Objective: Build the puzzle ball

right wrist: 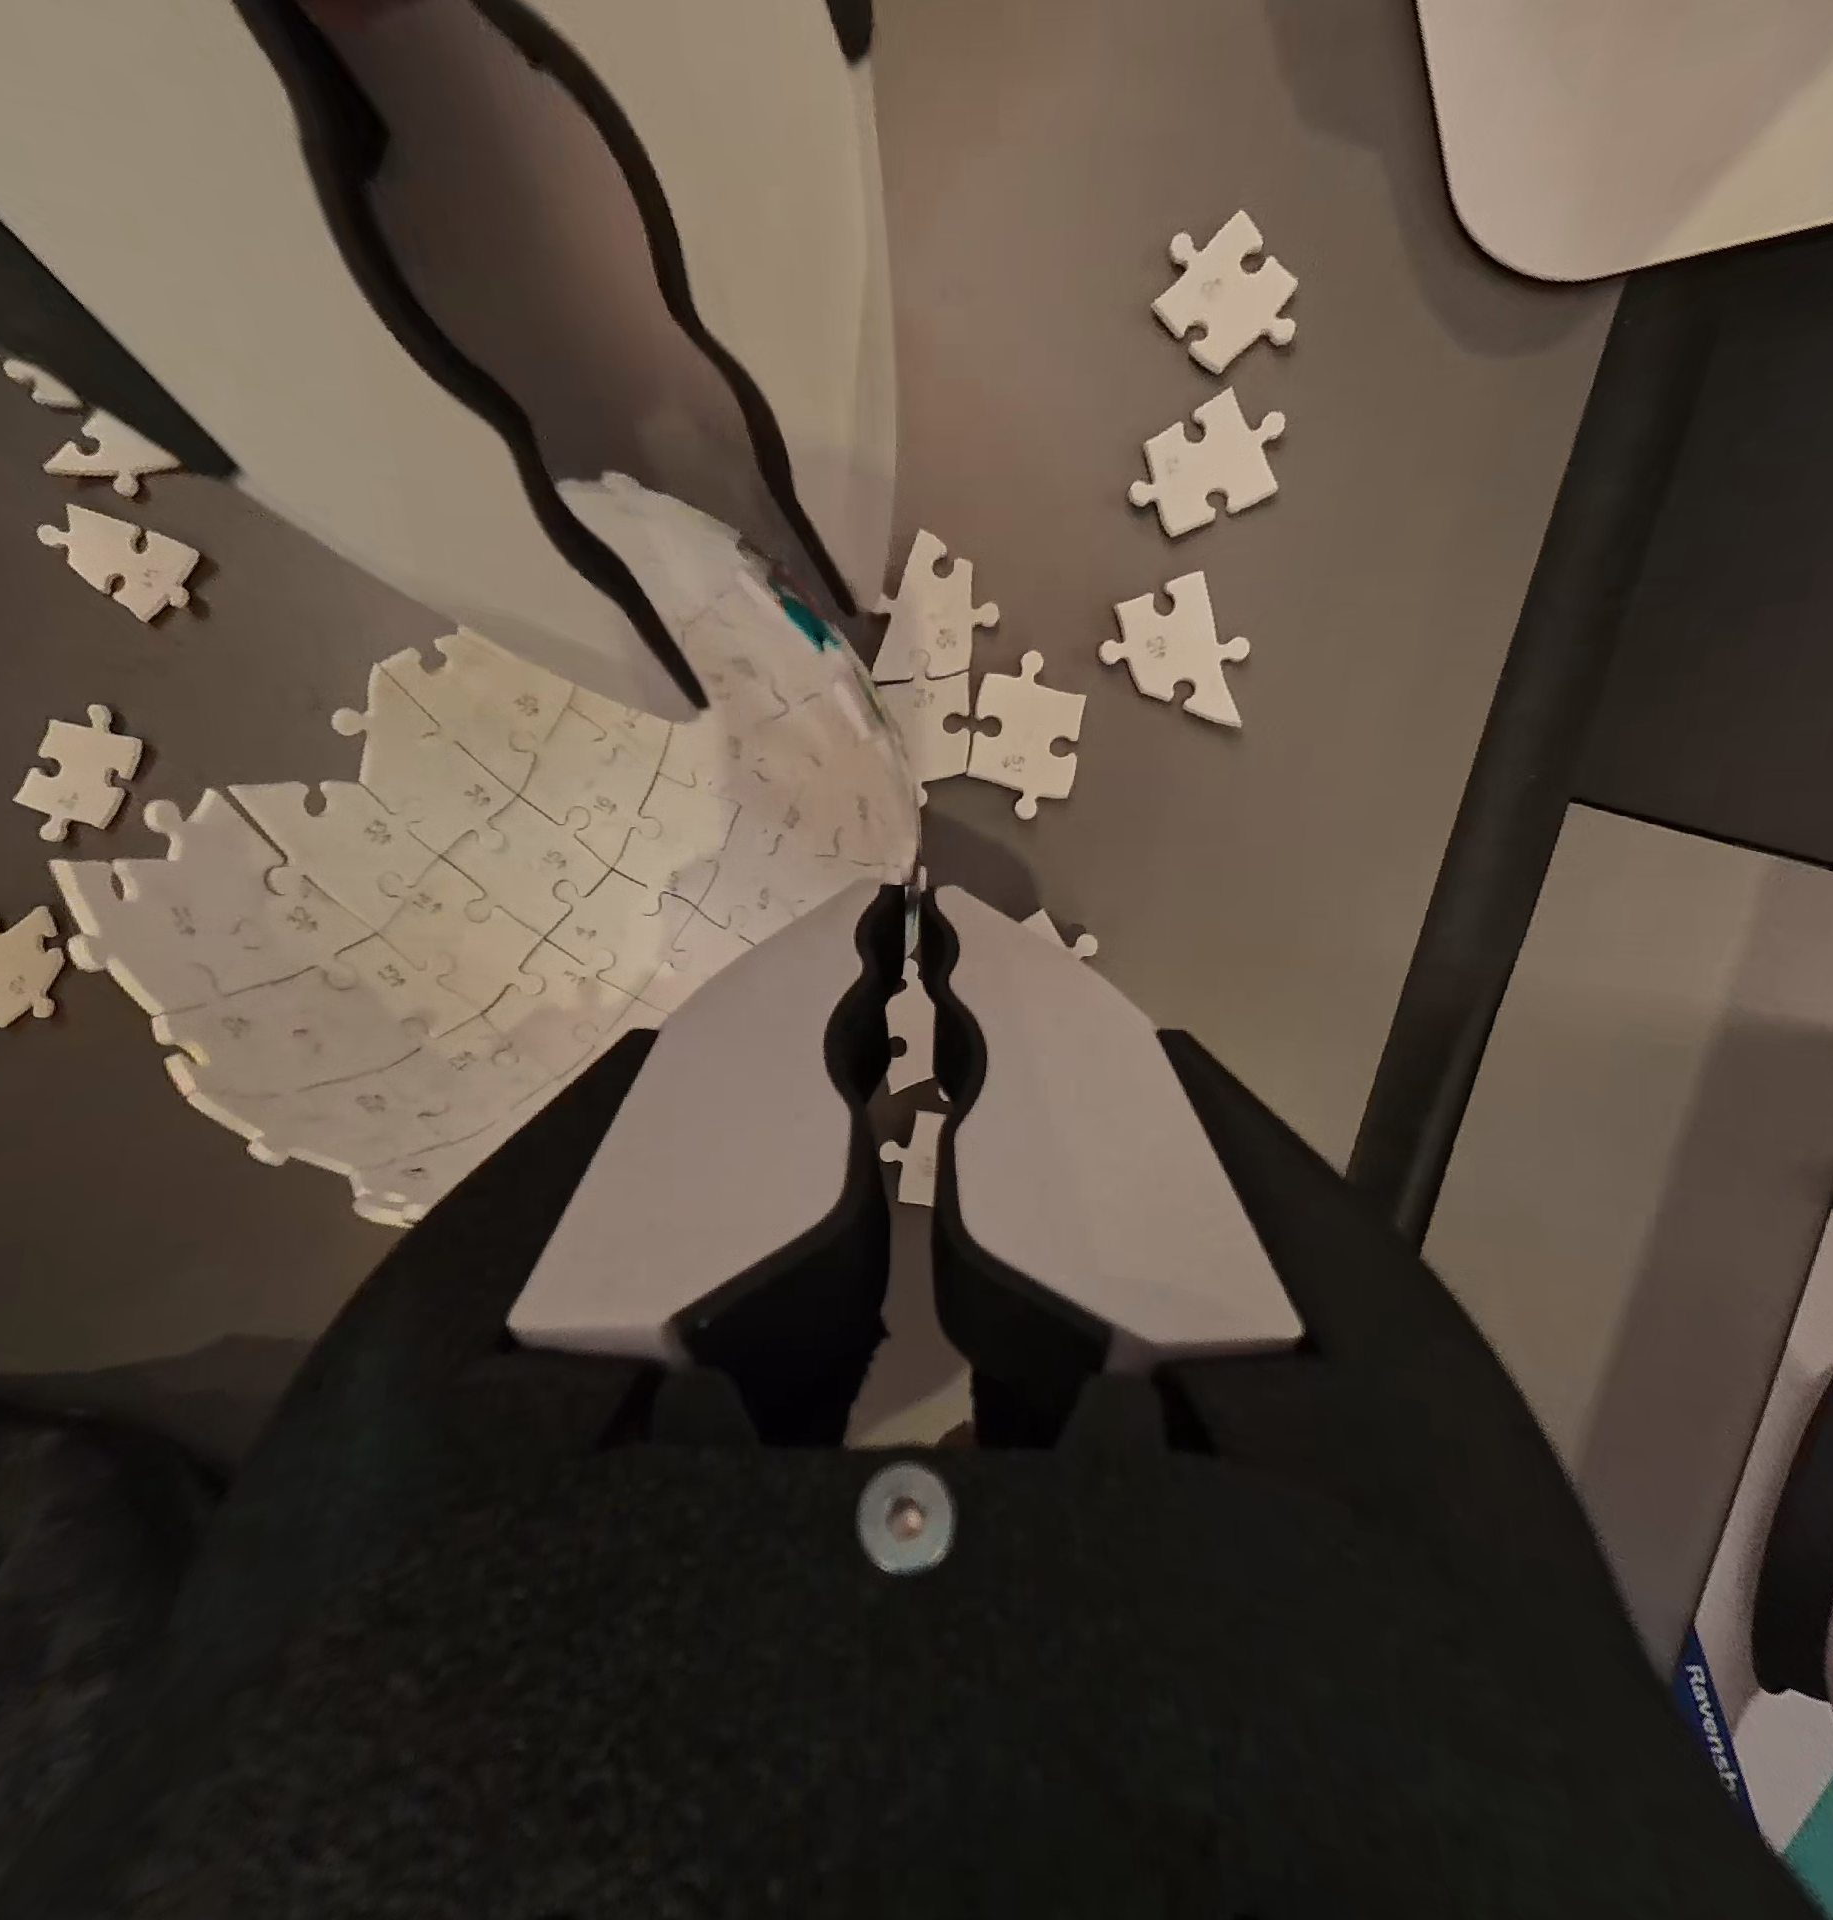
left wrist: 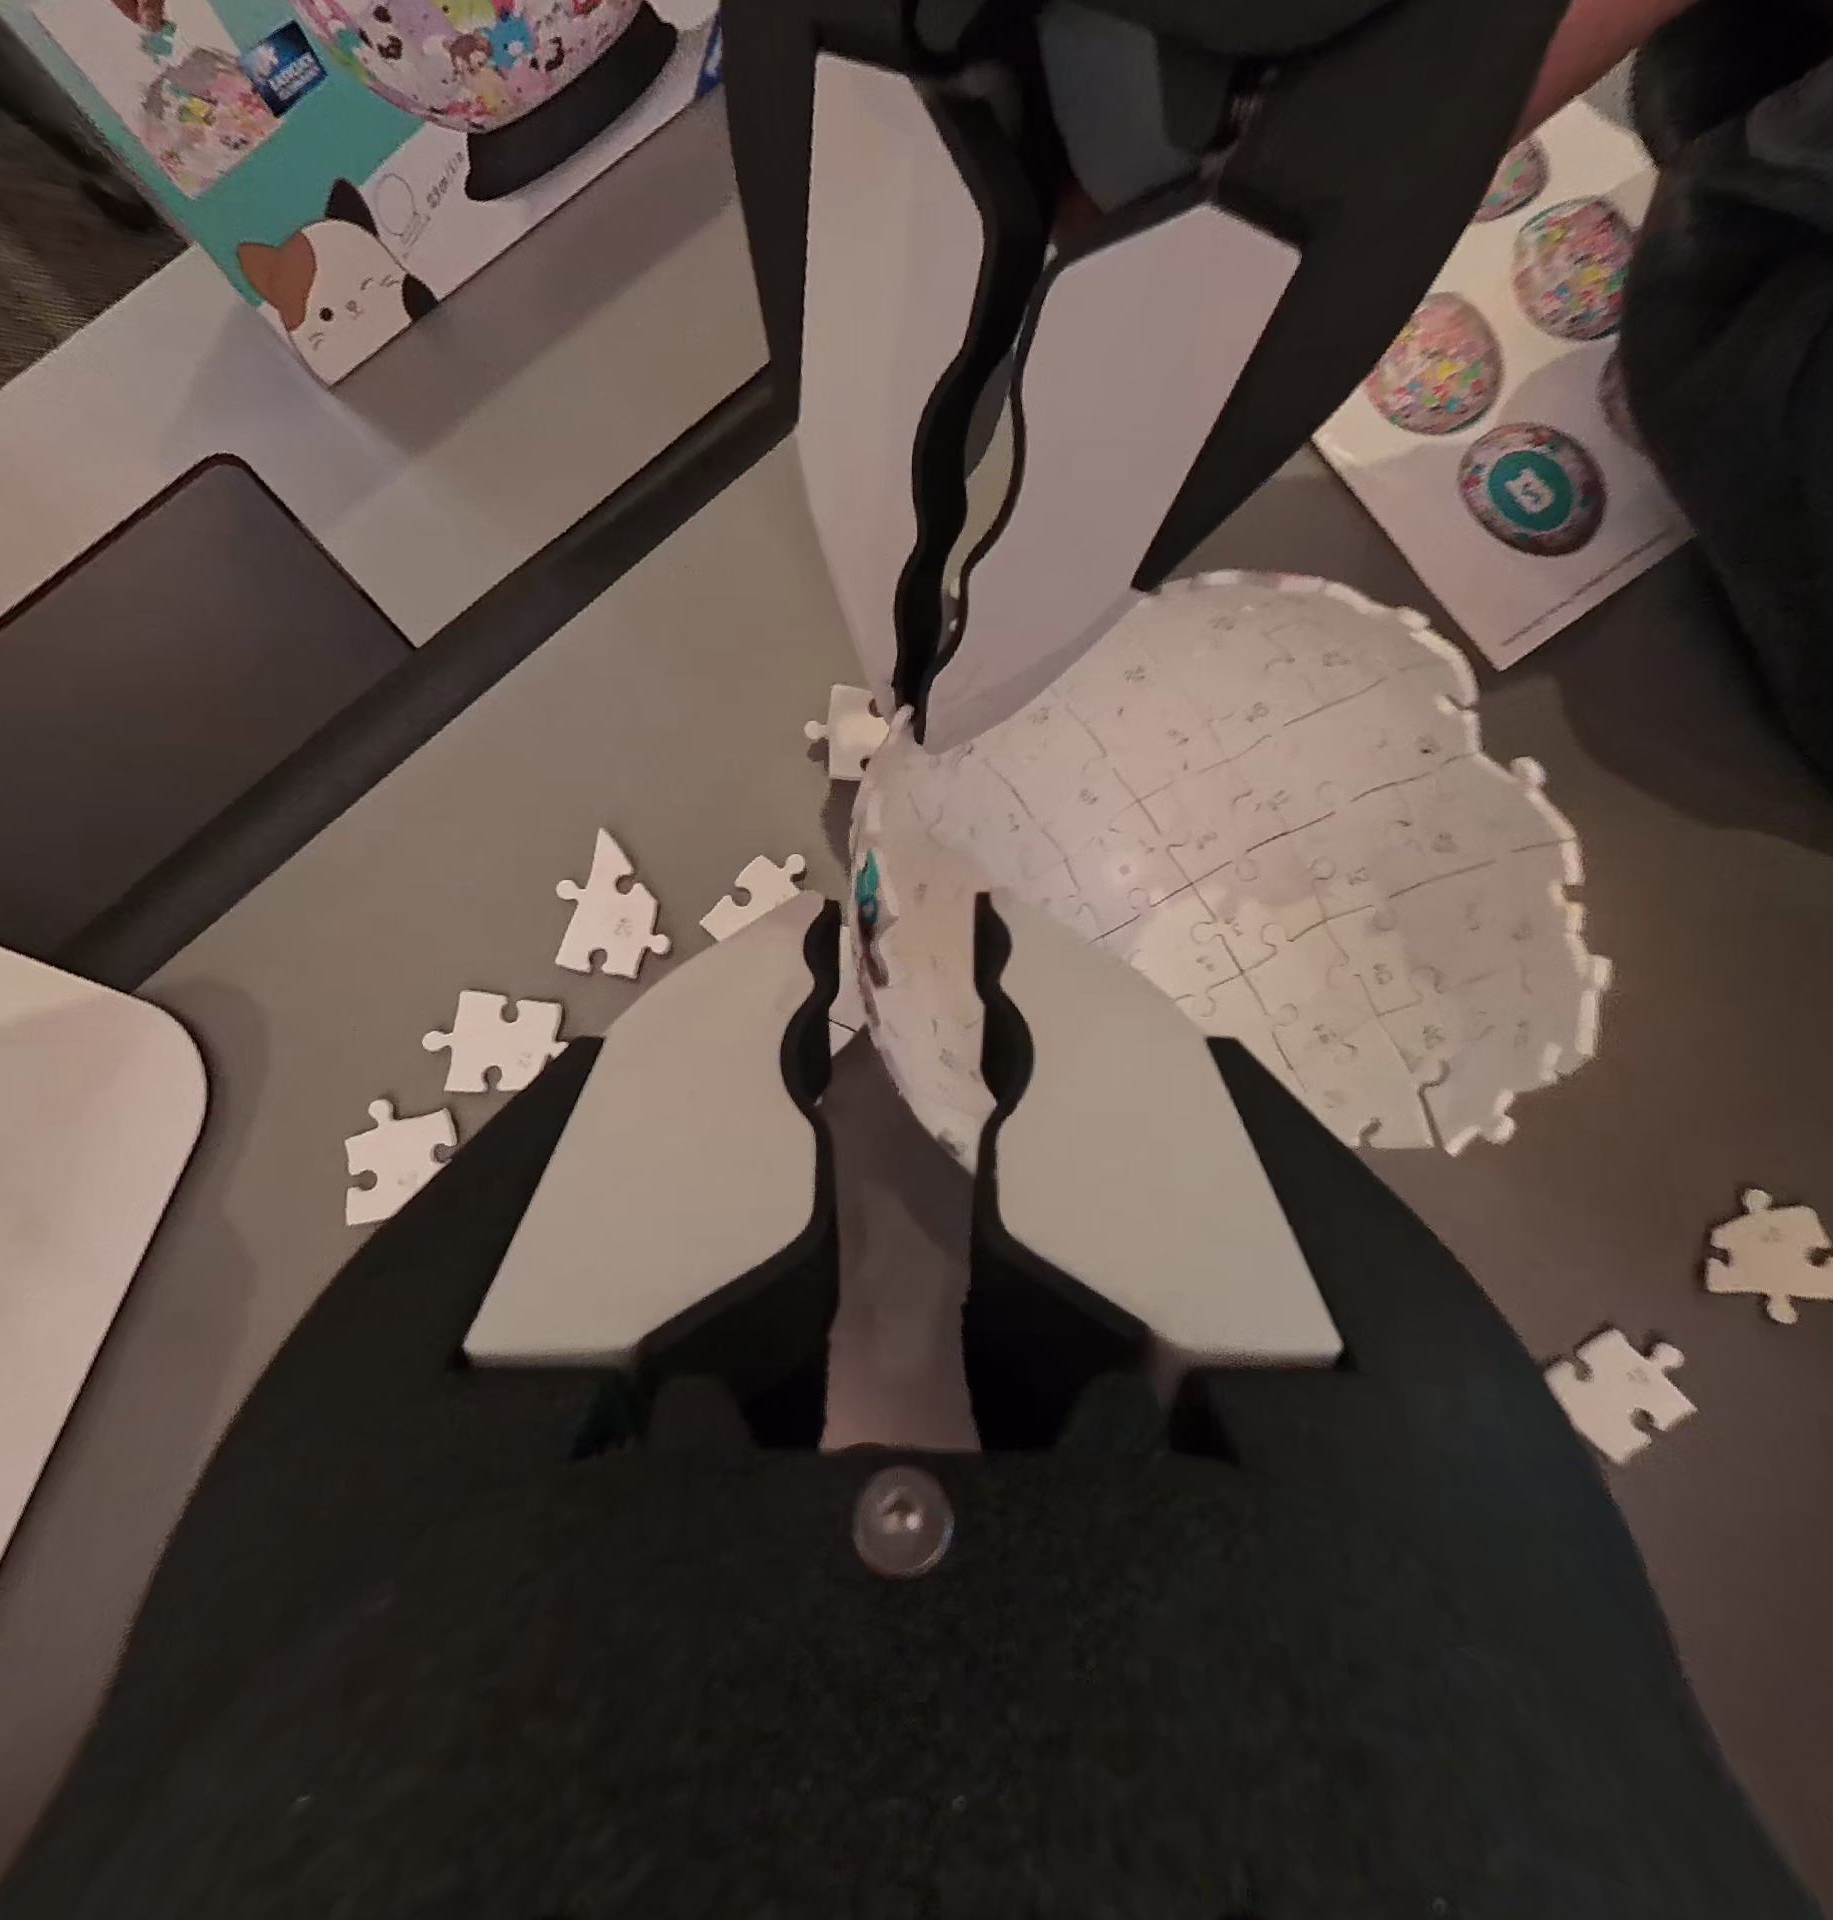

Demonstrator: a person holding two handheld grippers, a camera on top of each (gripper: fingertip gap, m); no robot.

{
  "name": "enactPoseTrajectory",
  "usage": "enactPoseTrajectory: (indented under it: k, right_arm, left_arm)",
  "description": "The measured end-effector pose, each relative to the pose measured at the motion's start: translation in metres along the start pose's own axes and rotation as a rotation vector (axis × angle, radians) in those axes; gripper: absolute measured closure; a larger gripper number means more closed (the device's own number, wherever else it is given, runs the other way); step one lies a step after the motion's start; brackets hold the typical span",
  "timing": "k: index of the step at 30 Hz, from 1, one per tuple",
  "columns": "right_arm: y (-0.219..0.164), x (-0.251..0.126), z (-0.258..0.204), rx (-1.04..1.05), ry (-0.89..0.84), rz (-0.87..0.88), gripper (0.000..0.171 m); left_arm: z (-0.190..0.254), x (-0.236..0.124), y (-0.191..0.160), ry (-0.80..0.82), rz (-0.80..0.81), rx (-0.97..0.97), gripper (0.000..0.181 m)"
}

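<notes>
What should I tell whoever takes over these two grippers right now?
Left gripper: closed on the rim of the half-built puzzle shell, one finger inside, one outside.
Right gripper: pinched shut on the shell's rim at a nearby spot.
The shell is a partial dome with its white numbered inside facing the cameras; whether it rests on the grey table is unclear.
Loose pieces lie face down around it. The puzzle box and picture sheet sit at the far side.
Done: roughly half the ball is joined.
Left: fit the scattered pieces and close the sphere.
</notes>
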State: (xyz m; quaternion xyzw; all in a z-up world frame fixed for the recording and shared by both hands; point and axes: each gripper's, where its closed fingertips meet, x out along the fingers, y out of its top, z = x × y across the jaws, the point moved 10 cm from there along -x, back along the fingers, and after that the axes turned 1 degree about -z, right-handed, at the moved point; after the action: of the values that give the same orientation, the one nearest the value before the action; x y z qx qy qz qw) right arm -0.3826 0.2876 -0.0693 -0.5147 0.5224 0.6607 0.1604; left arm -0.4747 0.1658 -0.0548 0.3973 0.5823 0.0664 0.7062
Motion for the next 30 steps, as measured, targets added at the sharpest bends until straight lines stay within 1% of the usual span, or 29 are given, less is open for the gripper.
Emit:
enactPoseTrajectory:
  k: [5,9,13,17,19,22,24,25,28,30]
  right_arm:
    - [0.0,-0.001,0.002,0.009,-0.007,0.005,0.162]
    - [0.0,-0.003,0.001,0.004,-0.009,0.014,0.16]
    - [0.001,-0.005,-0.001,-0.005,-0.004,0.023,0.157]
    - [0.002,-0.005,-0.002,-0.008,-0.006,0.022,0.156]
    - [0.002,-0.008,-0.002,-0.013,-0.018,0.023,0.156]
    - [0.001,-0.028,-0.004,0.005,-0.051,0.062,0.154]
    - [-0.001,-0.047,-0.006,0.028,-0.089,0.14,0.151]
    - [-0.004,-0.055,-0.008,0.045,-0.113,0.183,0.149]
    - [-0.018,-0.076,-0.018,0.114,-0.246,0.241,0.149]
    - [-0.018,-0.093,-0.037,0.114,-0.339,0.291,0.151]
  left_arm:
    - [-0.008,-0.021,0.005,-0.074,0.09,-0.033,0.155]
    - [-0.017,-0.026,0.004,-0.101,0.117,-0.074,0.155]
    - [-0.028,-0.024,0.001,-0.102,0.152,-0.104,0.155]
    - [-0.038,-0.013,-0.004,-0.174,0.155,-0.136,0.155]
    - [-0.039,-0.012,-0.004,-0.177,0.167,-0.12,0.155]
    - [-0.039,-0.017,0.004,-0.164,0.194,-0.048,0.152]
    - [-0.04,-0.017,0.013,-0.158,0.187,-0.001,0.143]
    - [-0.041,-0.016,0.018,-0.162,0.171,0.014,0.142]
    - [-0.044,-0.009,0.034,-0.199,0.108,0.062,0.143]
    - [-0.055,0.0,0.043,-0.18,0.088,0.092,0.145]
